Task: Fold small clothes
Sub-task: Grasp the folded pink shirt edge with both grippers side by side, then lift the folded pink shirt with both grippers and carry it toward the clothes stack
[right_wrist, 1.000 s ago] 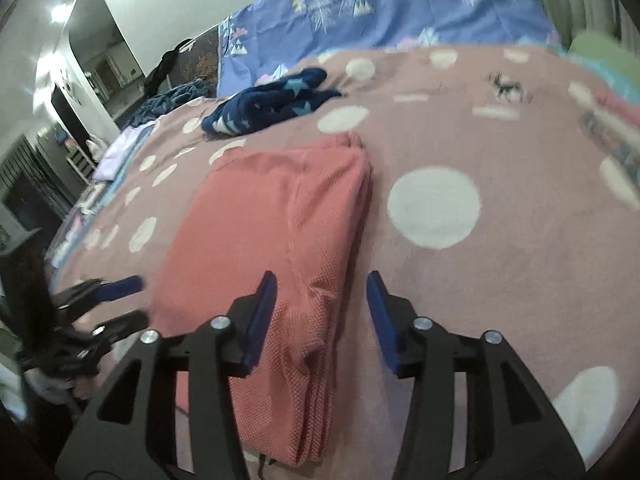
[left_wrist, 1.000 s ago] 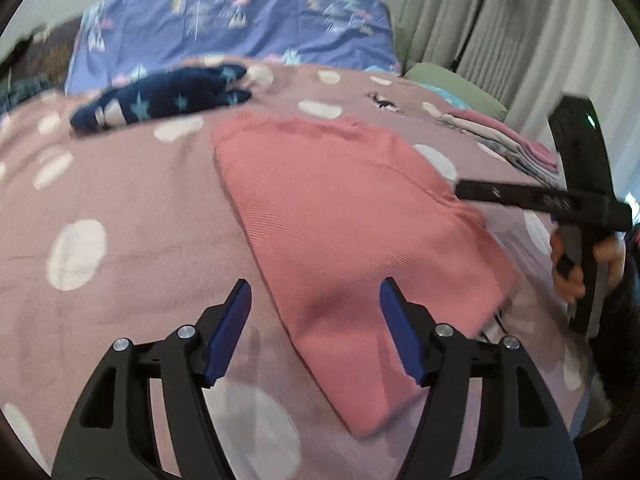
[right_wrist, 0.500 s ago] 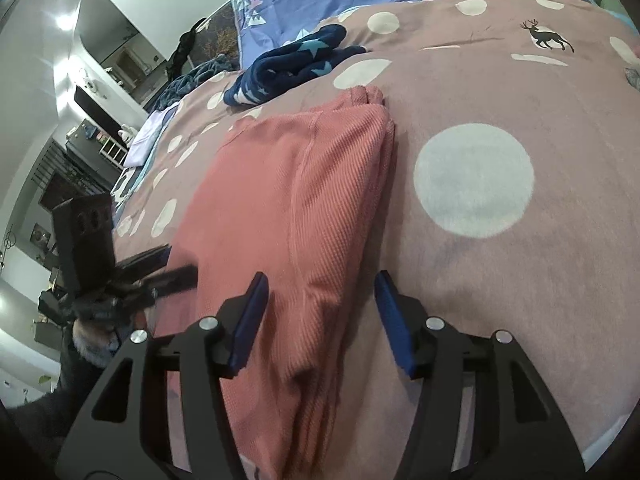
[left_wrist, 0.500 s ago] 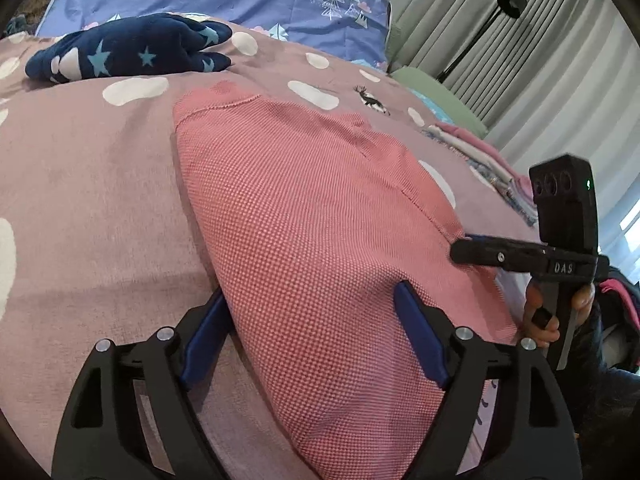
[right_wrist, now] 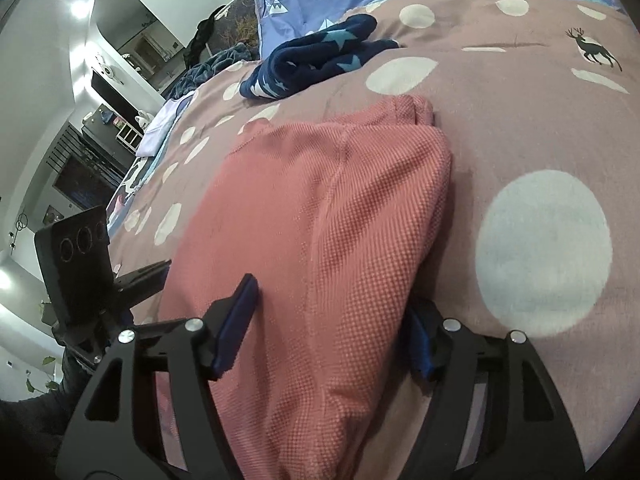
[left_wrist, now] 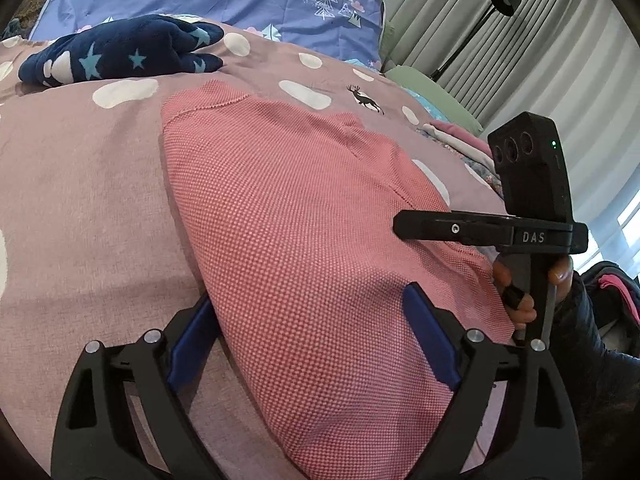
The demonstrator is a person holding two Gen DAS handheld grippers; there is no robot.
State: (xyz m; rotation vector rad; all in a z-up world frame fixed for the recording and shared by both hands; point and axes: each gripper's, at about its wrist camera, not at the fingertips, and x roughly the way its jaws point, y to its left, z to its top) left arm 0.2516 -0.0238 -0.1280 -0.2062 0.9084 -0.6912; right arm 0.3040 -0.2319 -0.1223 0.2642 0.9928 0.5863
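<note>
We see our left claw (left_wrist: 312,344) and right claw (right_wrist: 332,320) spread wide, jaws just opening, each straddling a near corner of the folded pink garment (left_wrist: 304,216) on the dotted bed (left_wrist: 80,184). At eleven o'clock beyond lies a navy star-print cloth (left_wrist: 120,52).

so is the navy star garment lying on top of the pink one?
No, the navy star garment lies apart on the bedspread, beyond the pink garment.

Navy star-patterned fleece (left_wrist: 120,54) on dotted mauve bedspread (left_wrist: 80,184); black floor lamp (left_wrist: 505,0) by curtains (left_wrist: 560,52)
</note>
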